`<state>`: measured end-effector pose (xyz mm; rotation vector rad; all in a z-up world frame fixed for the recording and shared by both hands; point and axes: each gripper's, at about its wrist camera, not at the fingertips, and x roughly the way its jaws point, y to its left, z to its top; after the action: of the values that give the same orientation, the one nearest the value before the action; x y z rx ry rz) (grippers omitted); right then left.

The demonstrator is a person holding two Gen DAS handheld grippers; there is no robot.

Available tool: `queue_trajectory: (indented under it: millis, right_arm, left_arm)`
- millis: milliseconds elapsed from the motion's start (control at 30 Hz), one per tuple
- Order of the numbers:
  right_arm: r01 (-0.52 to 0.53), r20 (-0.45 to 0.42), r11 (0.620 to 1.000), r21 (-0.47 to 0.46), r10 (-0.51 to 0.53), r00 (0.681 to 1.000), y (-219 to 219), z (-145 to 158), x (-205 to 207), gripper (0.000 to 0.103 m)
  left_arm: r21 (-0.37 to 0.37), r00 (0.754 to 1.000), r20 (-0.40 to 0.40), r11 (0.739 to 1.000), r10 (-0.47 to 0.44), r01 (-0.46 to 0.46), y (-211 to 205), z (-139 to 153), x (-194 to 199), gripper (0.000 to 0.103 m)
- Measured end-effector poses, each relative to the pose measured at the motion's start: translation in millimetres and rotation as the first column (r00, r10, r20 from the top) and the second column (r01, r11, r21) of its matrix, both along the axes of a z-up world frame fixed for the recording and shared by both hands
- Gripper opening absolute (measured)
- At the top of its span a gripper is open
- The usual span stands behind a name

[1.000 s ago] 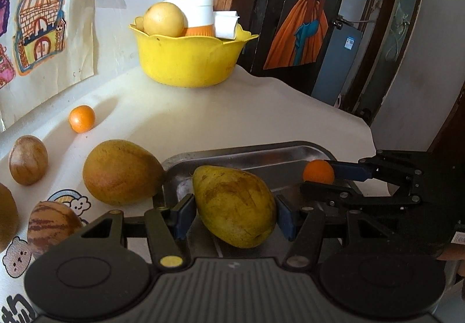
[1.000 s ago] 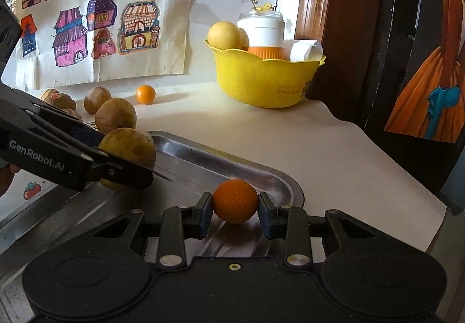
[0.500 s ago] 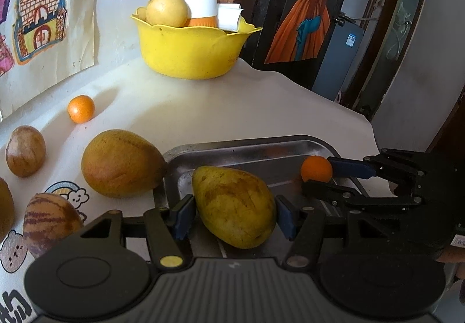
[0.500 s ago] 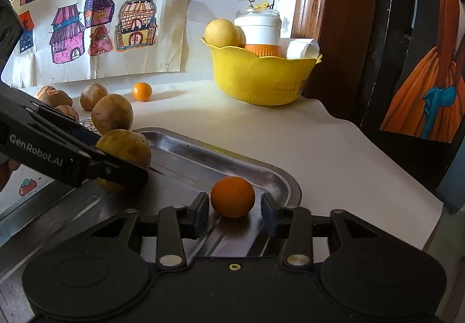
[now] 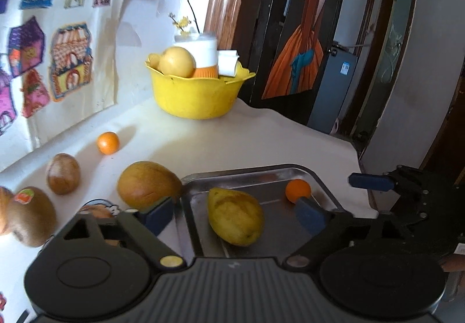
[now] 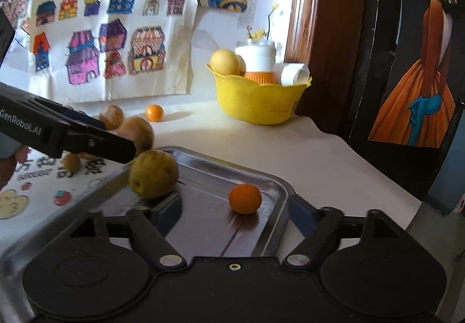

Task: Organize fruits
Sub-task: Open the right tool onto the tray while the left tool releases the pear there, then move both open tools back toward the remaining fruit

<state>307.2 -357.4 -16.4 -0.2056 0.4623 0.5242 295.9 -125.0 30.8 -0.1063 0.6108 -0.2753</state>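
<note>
Now both grippers are spread wide over the tray (image 5: pixel 247 175). Left gripper (image 5: pixel 232 214) is released, its blue pads standing clear on either side of the mango (image 5: pixel 236 217), which lies free on the tray floor near the left wall. Right gripper (image 6: pixel 234 214) is released too, jaws far apart, and the orange (image 6: pixel 245 198) sits loose on the tray ahead of it, close to the far right corner, touching neither finger. From the left wrist view that same orange (image 5: pixel 297 190) rests just beside the left gripper's right pad (image 5: pixel 309 217), with the right gripper reaching in from the right edge.

Out on the desk (image 5: pixel 232 143), a second mango (image 5: pixel 148 184) lies against the tray's left rim. Further left sit a brown fruit (image 5: pixel 63 173) and a kiwi (image 5: pixel 30 214) with a sticker, apart from each other, and a second small orange (image 5: pixel 108 143) sits alone nearer the wall. At the back stands the yellow bowl (image 5: pixel 197 96), holding a pale round fruit (image 5: pixel 177 63) and a white jar (image 5: pixel 203 51). Children's drawings (image 6: pixel 116 47) of houses cover the wall behind.
</note>
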Motion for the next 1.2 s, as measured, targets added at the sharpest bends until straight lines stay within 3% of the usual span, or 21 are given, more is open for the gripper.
queue_trajectory:
  millis: [67, 200, 533, 833, 1200]
  right_arm:
    - [-0.001, 0.003, 1.000, 0.000, 0.001, 1.000, 0.4, 5.5, -11.4, 0.096]
    - [0.004, -0.006, 1.000, -0.016, -0.004, 1.000, 5.1, 14.3, -35.5, 0.102]
    - [-0.044, -0.078, 0.998, -0.050, 0.040, 0.996, 26.1, 26.4, -100.1, 0.102]
    - [-0.137, -0.140, 0.986, -0.100, 0.122, 0.983, 57.1, 26.5, -144.9, 0.102]
    - [-0.227, -0.213, 0.972, -0.068, 0.208, 0.955, 99.6, 11.1, -177.6, 0.102]
  left_arm:
    - [0.001, 1.000, 0.017, 1.000, 0.011, -0.011, 3.6, 3.1, -13.3, 0.102]
    - [0.013, 1.000, 0.030, 1.000, 0.008, -0.009, 10.0, 4.2, -38.8, 0.102]
    - [-0.043, 0.999, -0.028, 0.998, 0.040, -0.041, 40.3, -0.3, -94.4, 0.103]
    - [-0.019, 0.991, -0.080, 0.994, 0.106, -0.107, 79.8, -12.6, -133.6, 0.103]
    - [0.015, 0.967, -0.134, 0.976, 0.217, -0.217, 142.2, -23.9, -159.1, 0.103]
